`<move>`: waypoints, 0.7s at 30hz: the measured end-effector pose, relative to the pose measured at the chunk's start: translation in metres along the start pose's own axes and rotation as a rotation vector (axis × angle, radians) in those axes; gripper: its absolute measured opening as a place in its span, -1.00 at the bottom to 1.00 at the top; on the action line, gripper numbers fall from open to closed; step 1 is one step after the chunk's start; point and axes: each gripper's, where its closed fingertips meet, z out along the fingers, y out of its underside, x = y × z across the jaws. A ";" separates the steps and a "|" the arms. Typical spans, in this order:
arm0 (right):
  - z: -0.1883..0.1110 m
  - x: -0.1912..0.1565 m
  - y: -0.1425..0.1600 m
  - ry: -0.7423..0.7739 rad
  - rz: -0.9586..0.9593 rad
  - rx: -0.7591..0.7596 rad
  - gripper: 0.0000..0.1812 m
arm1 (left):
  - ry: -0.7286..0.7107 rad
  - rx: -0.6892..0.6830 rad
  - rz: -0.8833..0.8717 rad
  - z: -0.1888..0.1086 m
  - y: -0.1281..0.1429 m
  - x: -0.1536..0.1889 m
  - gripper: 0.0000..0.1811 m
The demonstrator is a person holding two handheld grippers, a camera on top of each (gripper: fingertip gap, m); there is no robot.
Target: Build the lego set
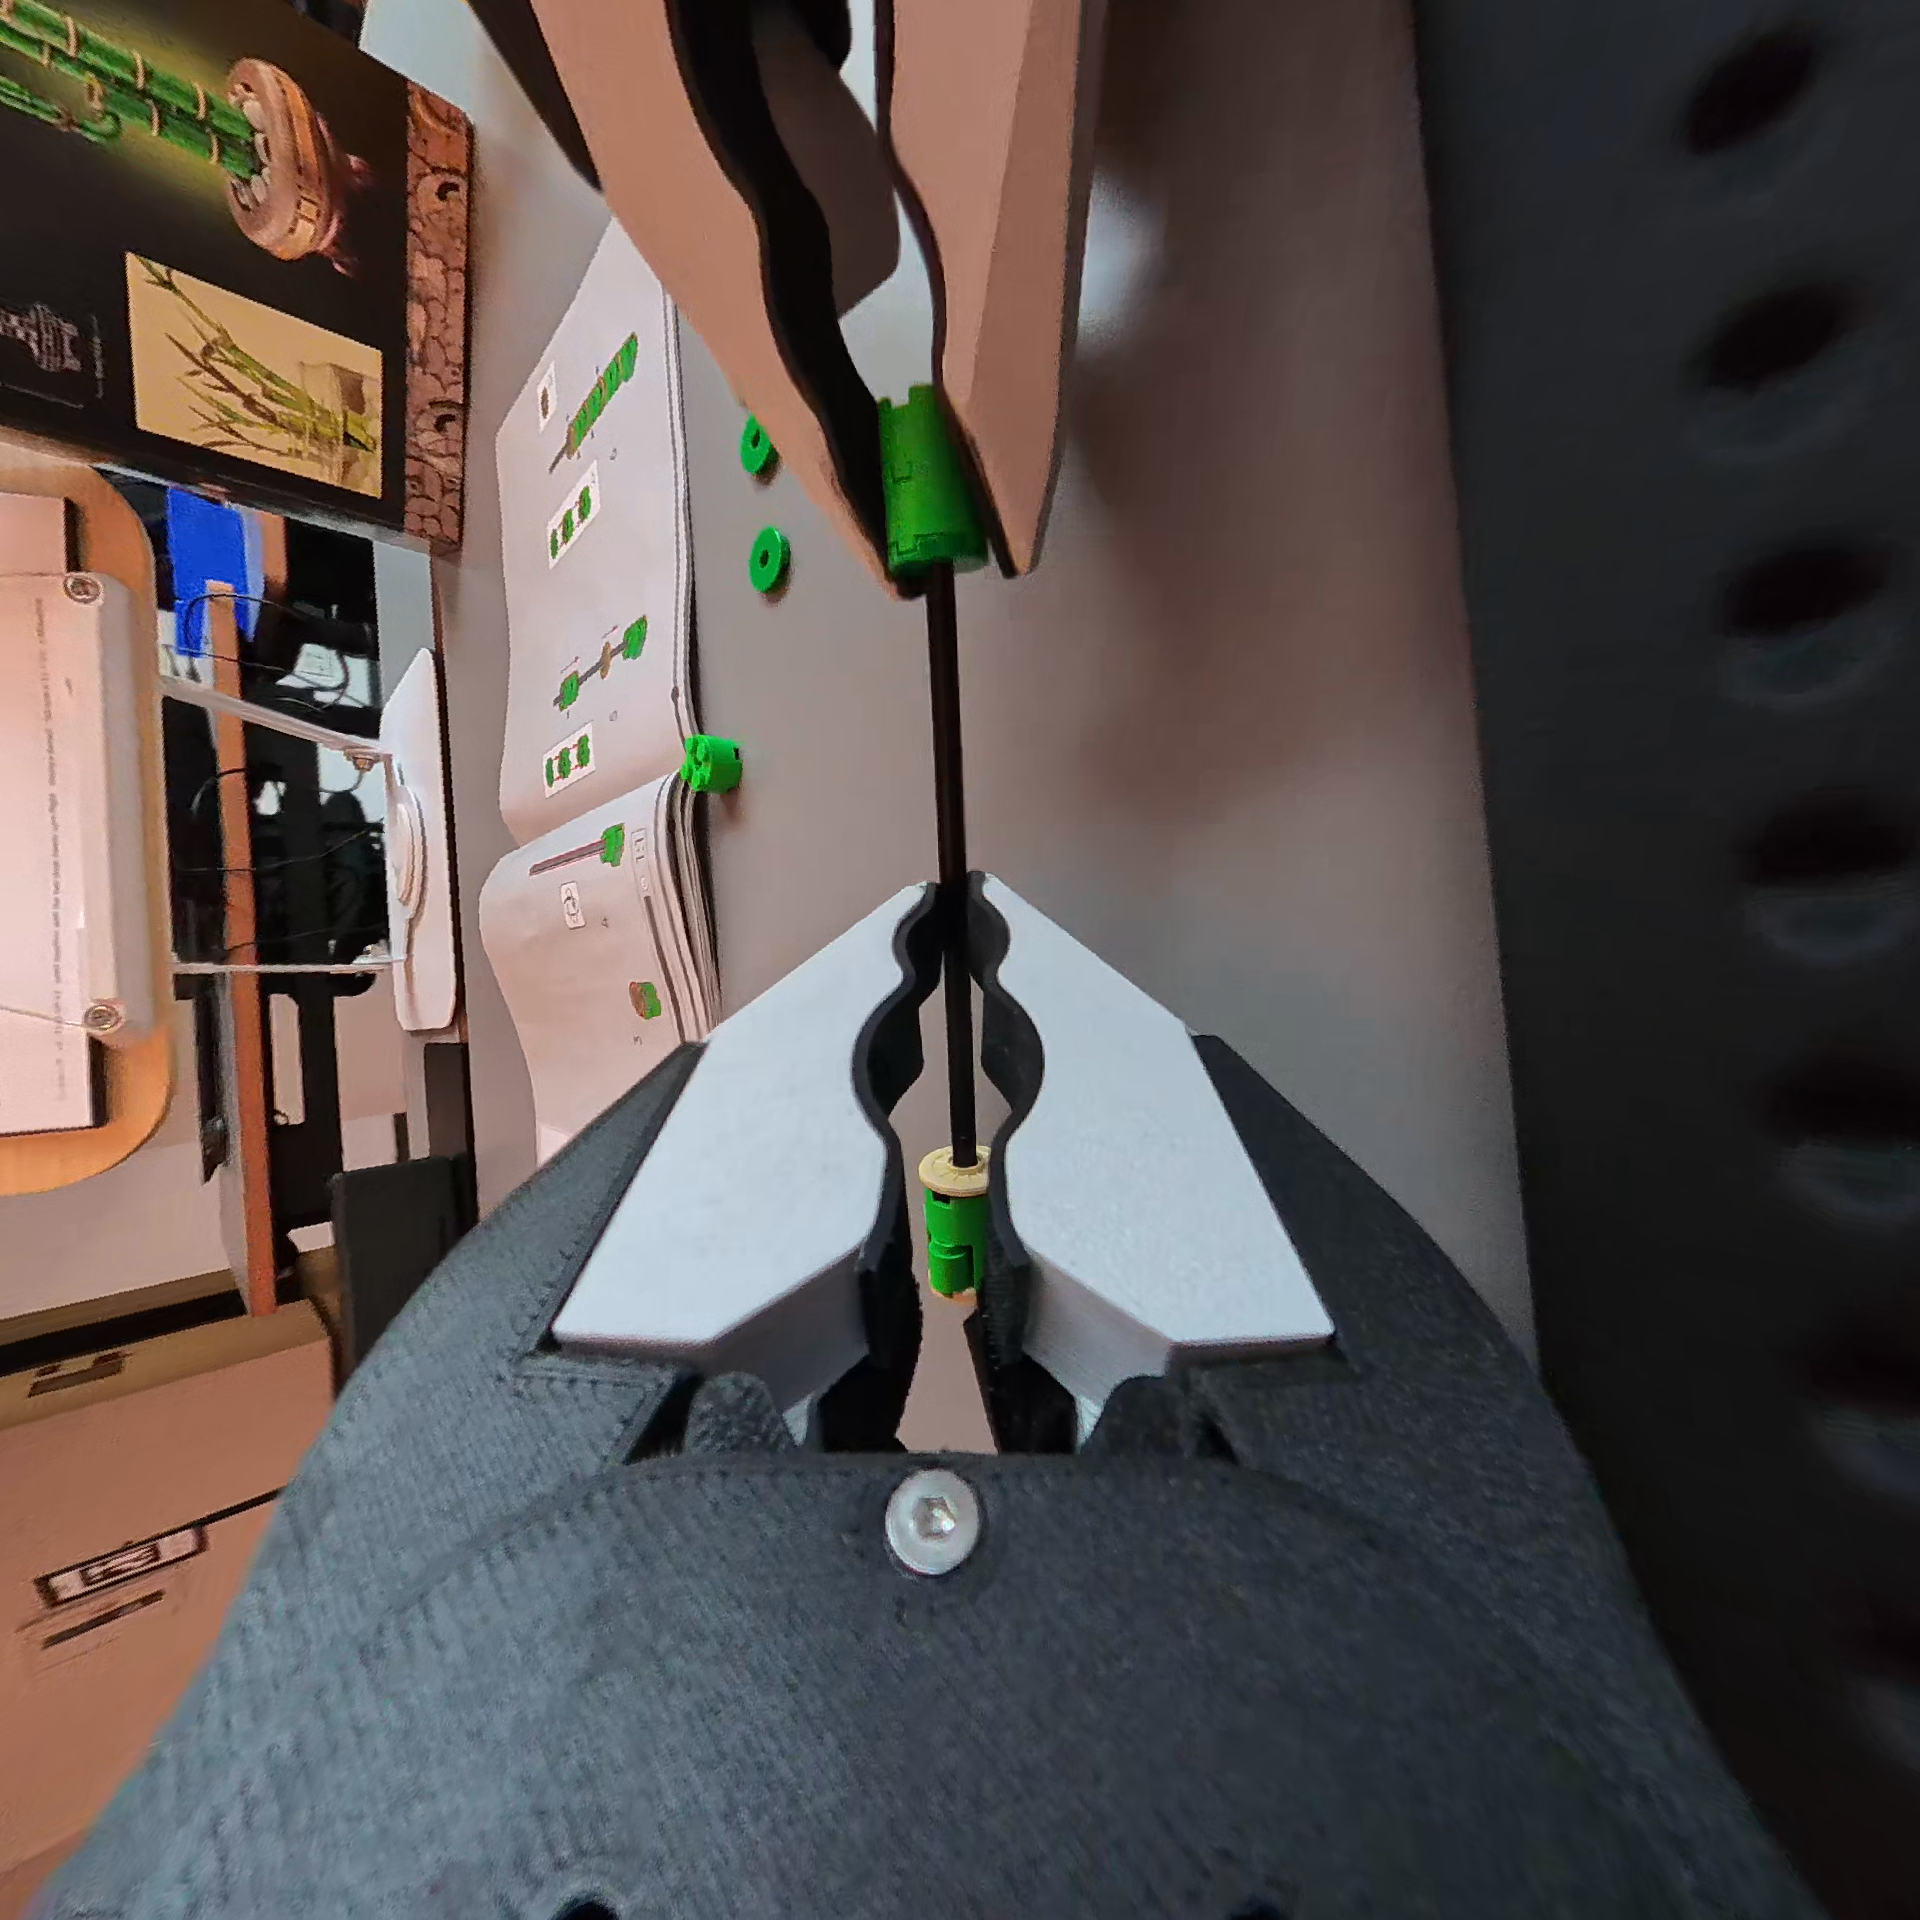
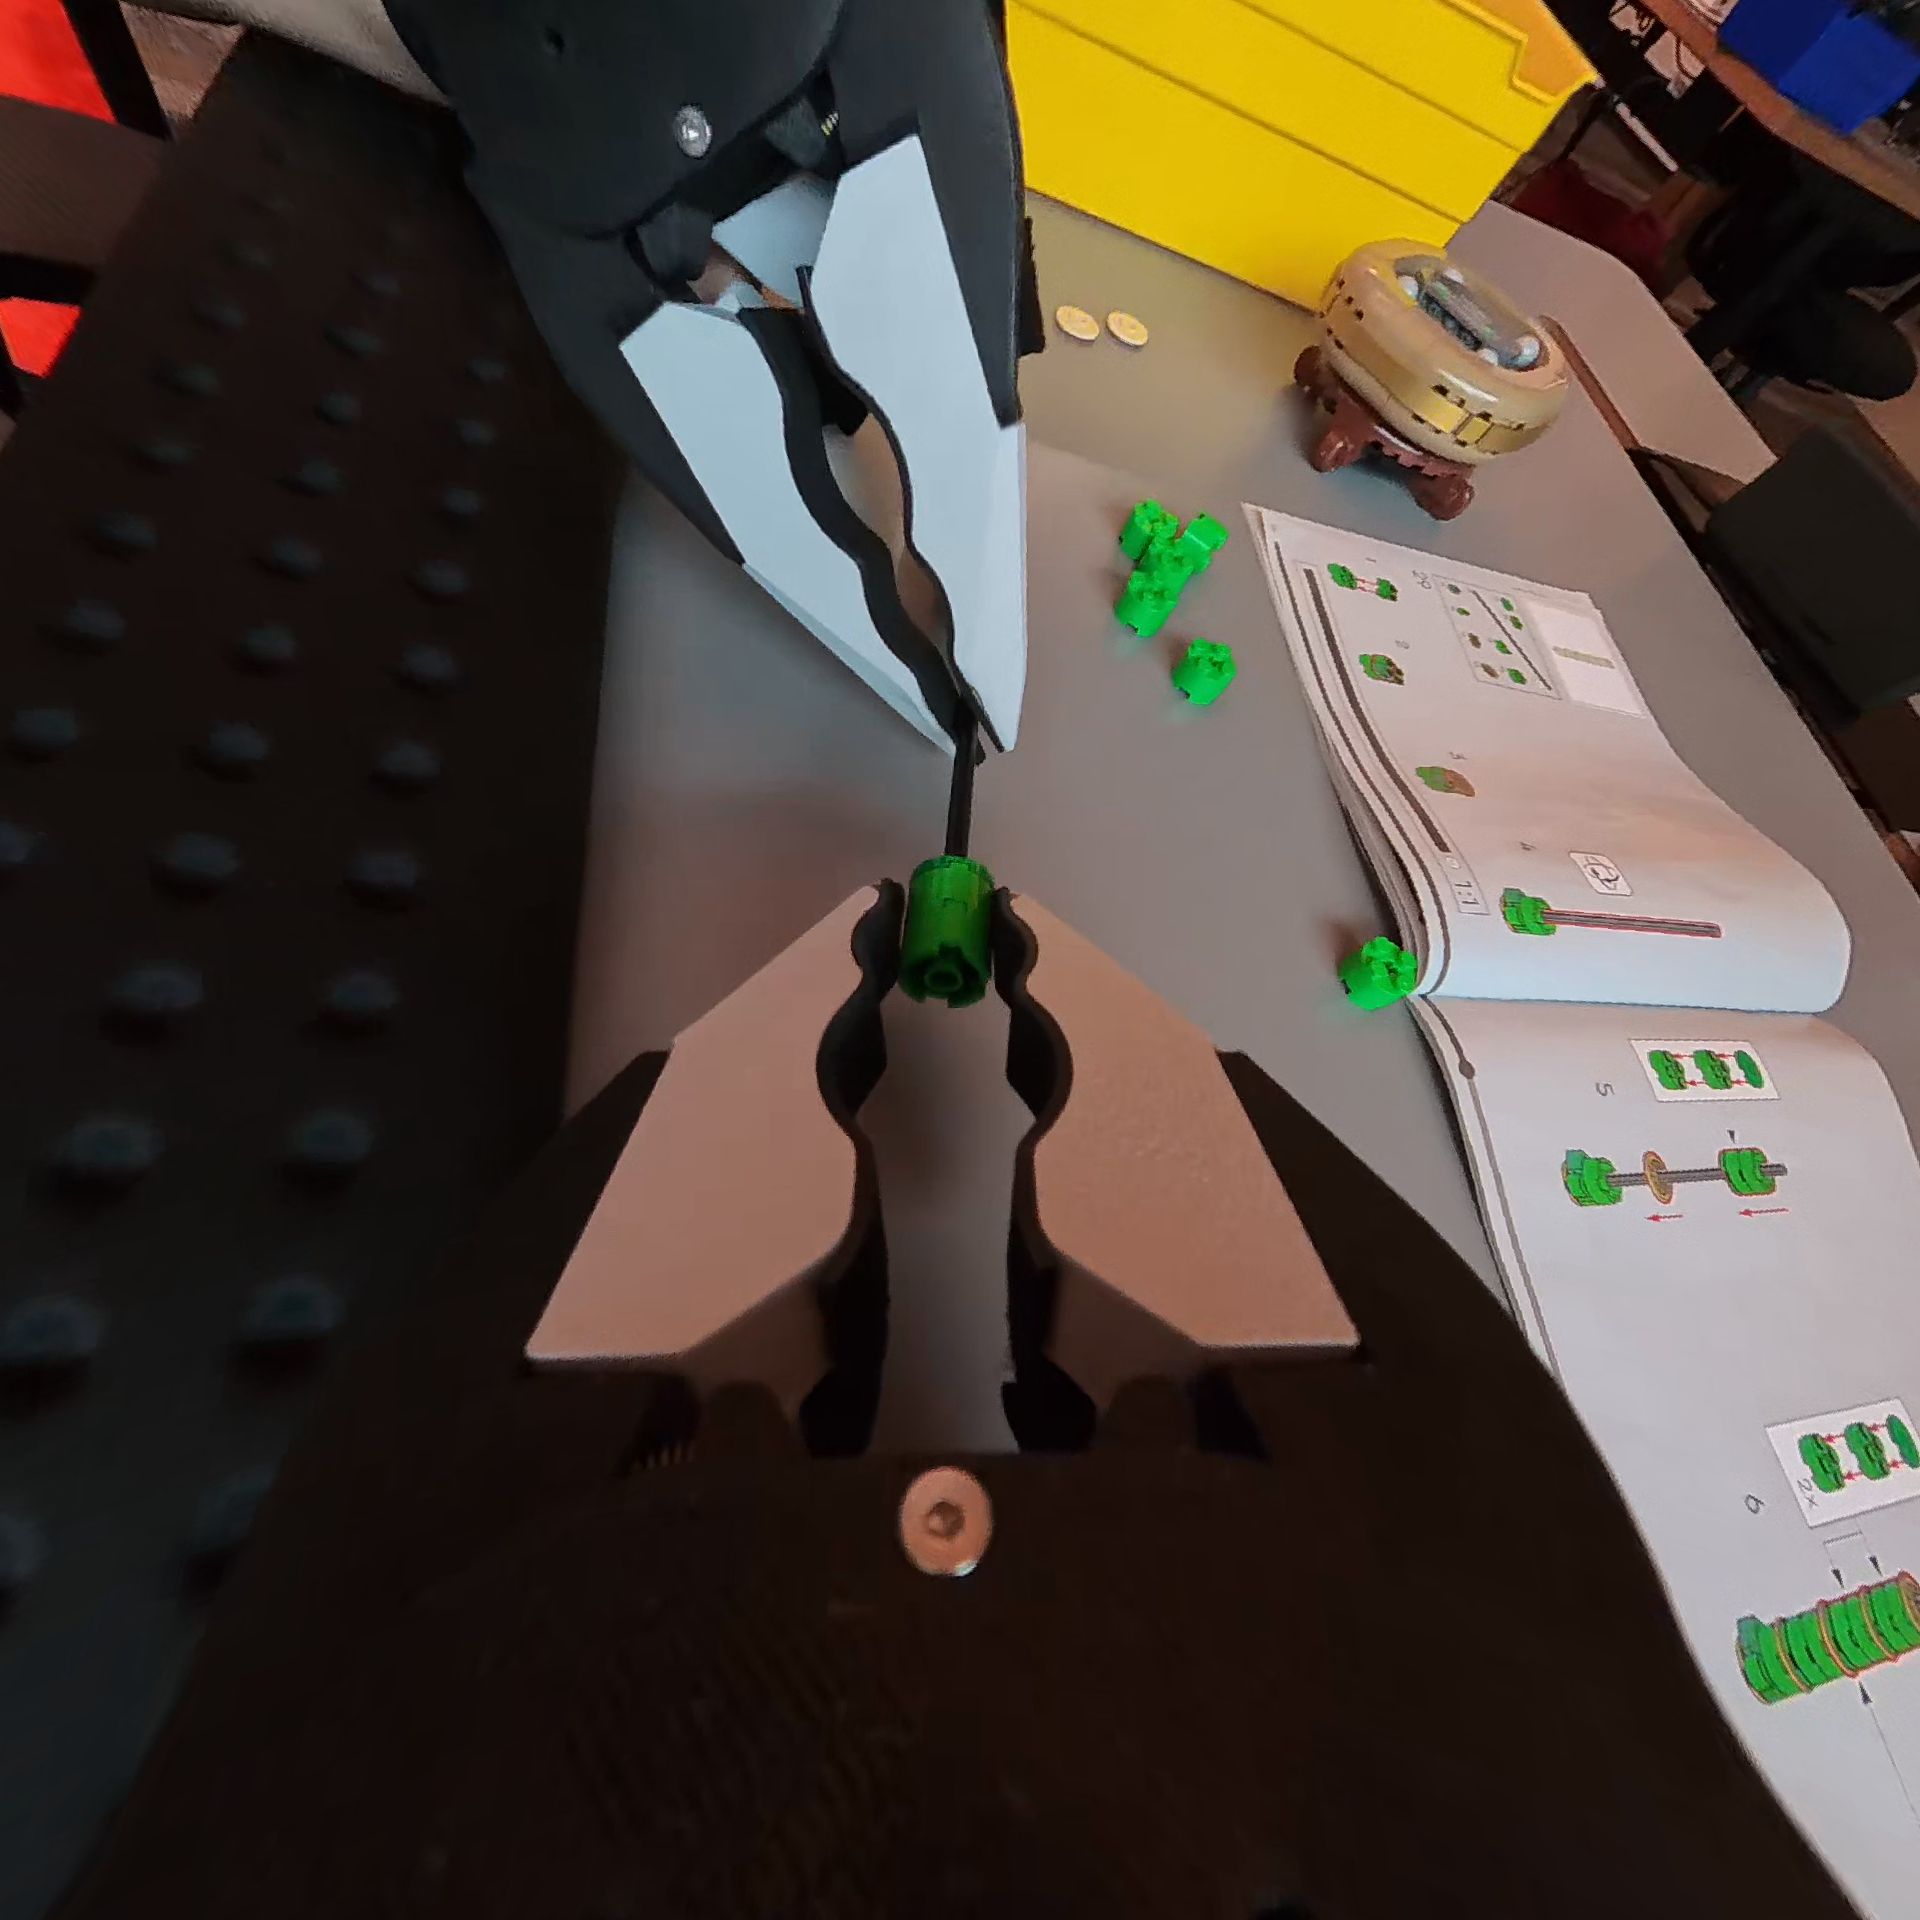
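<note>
My left gripper [image 1: 948, 883] is shut on a thin black axle rod [image 1: 951, 727]. A tan disc and a green round piece [image 1: 951, 1231] sit on the rod's near end, between my fingers. My right gripper [image 2: 943, 899] is shut on a stack of green round bricks [image 2: 943, 930] threaded on the rod's other end [image 2: 961, 800]. The right gripper also shows in the left wrist view [image 1: 935, 488], and the left gripper in the right wrist view [image 2: 971, 727]. Both are held above the grey table [image 2: 1143, 831].
An open instruction booklet [image 2: 1621, 987] lies to the right, with a green brick [image 2: 1377, 971] at its edge. Several loose green bricks [image 2: 1169, 571], two tan discs [image 2: 1101, 324], a tan pot on a brown stand [image 2: 1439, 353] and a yellow box [image 2: 1278, 125] lie beyond. A black perforated chair [image 2: 260, 727] is left. My hands' fingertips stand some 5 centimetres from each other.
</note>
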 end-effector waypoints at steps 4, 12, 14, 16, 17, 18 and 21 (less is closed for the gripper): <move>-0.002 0.004 -0.005 0.028 -0.009 0.023 -0.84 | -0.011 0.034 -0.045 -0.001 -0.002 -0.004 -0.98; -0.001 0.008 -0.012 0.034 0.011 0.058 -0.84 | -0.041 0.070 -0.108 -0.003 -0.007 -0.013 -0.75; 0.000 0.007 -0.013 0.036 -0.004 0.057 -0.84 | -0.042 0.062 -0.077 -0.002 -0.009 -0.012 -0.76; 0.001 0.005 -0.014 0.031 -0.006 0.059 -0.83 | -0.028 0.072 -0.059 -0.001 -0.016 -0.009 -0.84; 0.002 0.005 -0.014 0.026 -0.002 0.061 -0.83 | -0.029 0.078 -0.050 -0.001 -0.020 -0.008 -0.89; 0.002 0.004 -0.014 0.023 -0.002 0.061 -0.83 | -0.035 0.075 -0.039 0.000 -0.022 -0.008 -0.96; 0.003 0.003 -0.010 0.015 0.008 0.049 -0.83 | -0.045 0.036 -0.007 0.004 -0.020 -0.006 -0.98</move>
